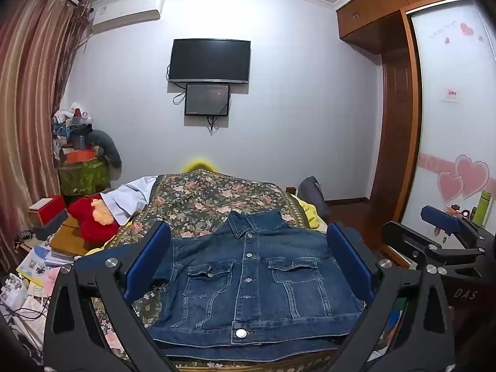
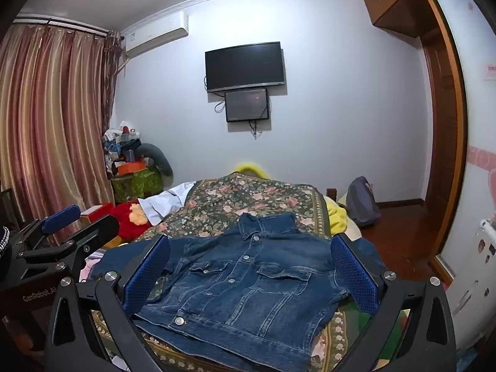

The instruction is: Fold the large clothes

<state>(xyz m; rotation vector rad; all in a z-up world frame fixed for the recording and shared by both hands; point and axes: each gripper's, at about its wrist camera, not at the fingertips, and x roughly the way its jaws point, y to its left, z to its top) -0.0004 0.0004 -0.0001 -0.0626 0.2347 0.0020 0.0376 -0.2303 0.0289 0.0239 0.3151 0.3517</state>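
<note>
My left hand-held gripper (image 1: pixel 248 266) and right hand-held gripper (image 2: pixel 251 276) both hover spread wide, gripping nothing. Just ahead between their pads, the denim jacket (image 1: pixel 254 279) lies buttoned, front up on the bed (image 1: pixel 198 198). It looks heavy and stiff, so I'd pinch the 2 shoulder seams.

Readable: "DAS" in pale letters on the black body of the right gripper (image 1: pixel 440 235), seen at the right edge of the left wrist view. "GenRobot.AI" on the dark body of the left gripper (image 2: pixel 59 220), partly cut off. Pink script on the wardrobe door (image 1: pixel 446 93): too small to read.
</note>
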